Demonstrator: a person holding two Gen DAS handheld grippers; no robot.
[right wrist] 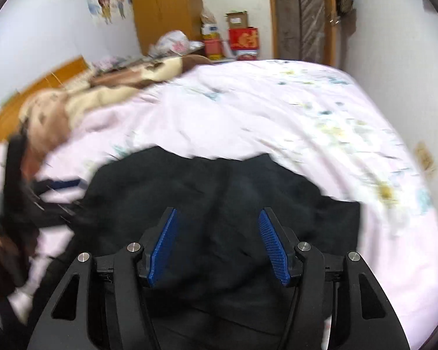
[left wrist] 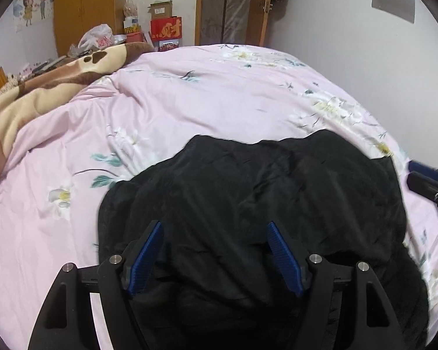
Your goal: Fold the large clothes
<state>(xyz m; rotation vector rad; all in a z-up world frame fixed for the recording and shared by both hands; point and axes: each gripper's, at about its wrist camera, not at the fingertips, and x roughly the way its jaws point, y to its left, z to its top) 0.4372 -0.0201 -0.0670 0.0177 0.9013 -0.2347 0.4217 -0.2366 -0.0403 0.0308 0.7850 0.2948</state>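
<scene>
Pink quilt open beyond black garment; brown blanket heaped far left

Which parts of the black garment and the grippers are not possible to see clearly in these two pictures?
- Black garment: left wrist view, its near edge is hidden behind the left gripper.
- Right gripper: left wrist view, cut off by the right edge.
- Left gripper, right wrist view: only a motion-blurred dark shape at the left edge.
- Garment type: folds hide sleeves and collar.

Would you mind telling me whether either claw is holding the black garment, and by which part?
Nothing is held: the left claw and right claw both stand open above the black fabric garment.
</scene>
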